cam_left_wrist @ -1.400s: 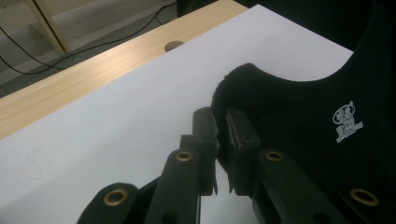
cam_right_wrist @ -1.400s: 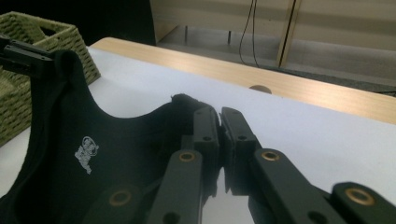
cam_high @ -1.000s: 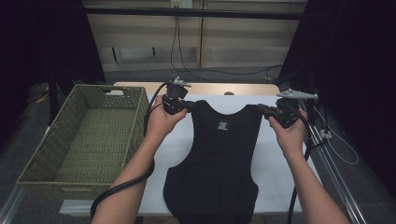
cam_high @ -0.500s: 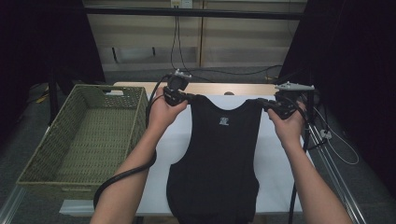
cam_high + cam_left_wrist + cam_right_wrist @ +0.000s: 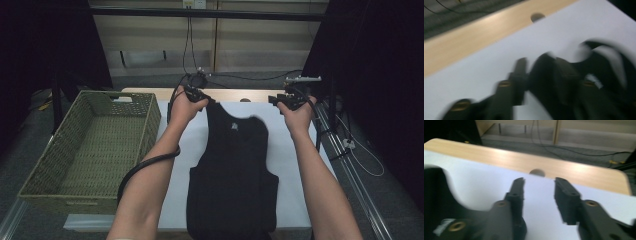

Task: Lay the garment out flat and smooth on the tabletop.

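So my right gripper (image 5: 537, 186) just popped its jaws apart, nothing between them. The black vest (image 5: 233, 170) lies flat on the white sheet (image 5: 295, 165), hem cut off at the bottom edge. My left gripper (image 5: 536, 67) has been opening too, strap between the jaws, but the blur hides any contact

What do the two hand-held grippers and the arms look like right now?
Both hand-held grippers are black: the left hand-held gripper trails a thick black cable looping under the forearm, and the right hand-held gripper has flat rectangular pads and brass-coloured screws, with a grey plate on top. The forearms are bare, with no sleeves in view.
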`<state>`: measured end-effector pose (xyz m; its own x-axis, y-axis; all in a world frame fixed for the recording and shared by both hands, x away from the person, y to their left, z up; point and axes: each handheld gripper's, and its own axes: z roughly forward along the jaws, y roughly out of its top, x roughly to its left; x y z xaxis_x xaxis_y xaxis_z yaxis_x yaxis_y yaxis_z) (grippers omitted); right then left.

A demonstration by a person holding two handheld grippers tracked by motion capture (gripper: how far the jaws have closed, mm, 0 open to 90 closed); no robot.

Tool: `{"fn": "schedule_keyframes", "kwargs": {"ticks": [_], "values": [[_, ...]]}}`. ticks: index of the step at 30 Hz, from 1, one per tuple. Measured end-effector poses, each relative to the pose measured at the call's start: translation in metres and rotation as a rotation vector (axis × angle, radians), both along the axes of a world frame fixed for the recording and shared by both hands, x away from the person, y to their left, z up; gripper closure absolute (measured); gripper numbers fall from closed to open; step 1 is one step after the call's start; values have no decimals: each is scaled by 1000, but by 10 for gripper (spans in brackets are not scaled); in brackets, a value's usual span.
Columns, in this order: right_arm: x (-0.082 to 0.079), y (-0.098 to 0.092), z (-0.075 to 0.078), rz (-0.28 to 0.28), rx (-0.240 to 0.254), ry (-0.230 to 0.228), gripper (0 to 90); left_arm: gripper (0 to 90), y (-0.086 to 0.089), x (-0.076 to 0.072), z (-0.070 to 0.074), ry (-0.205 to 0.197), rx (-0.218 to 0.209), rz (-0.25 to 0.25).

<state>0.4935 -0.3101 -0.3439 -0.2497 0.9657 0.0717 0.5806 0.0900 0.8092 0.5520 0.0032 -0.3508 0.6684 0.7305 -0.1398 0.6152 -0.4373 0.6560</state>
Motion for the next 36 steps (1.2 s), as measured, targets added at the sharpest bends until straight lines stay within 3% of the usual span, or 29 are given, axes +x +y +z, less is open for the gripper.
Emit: {"fn": "schedule_keyframes", "kwargs": {"ticks": [1,2,3,5,7,10,17,24,36], "values": [[-3,0,-6,11,19,8,520,461,0,0,0,0,0,0],[-6,-1,-12,15,32,26,496,329,0,-5,-14,-1,33,15],[-6,-1,-12,15,32,26,496,257,0,-5,-14,-1,33,15],[-19,-2,-25,46,59,65,439,245,2,-11,-23,26,34,2],[-24,-2,-29,54,62,70,428,170,4,-18,-30,39,46,-7],[-46,0,-40,90,93,82,389,154,9,-32,-35,38,31,-3],[-70,2,-49,130,106,82,331,122,17,-49,-39,42,23,-8],[-103,2,-57,164,130,59,272,96,21,-68,-38,21,-21,-13],[-151,3,-81,179,89,95,243,83,34,-100,-48,12,-56,-32]]}}
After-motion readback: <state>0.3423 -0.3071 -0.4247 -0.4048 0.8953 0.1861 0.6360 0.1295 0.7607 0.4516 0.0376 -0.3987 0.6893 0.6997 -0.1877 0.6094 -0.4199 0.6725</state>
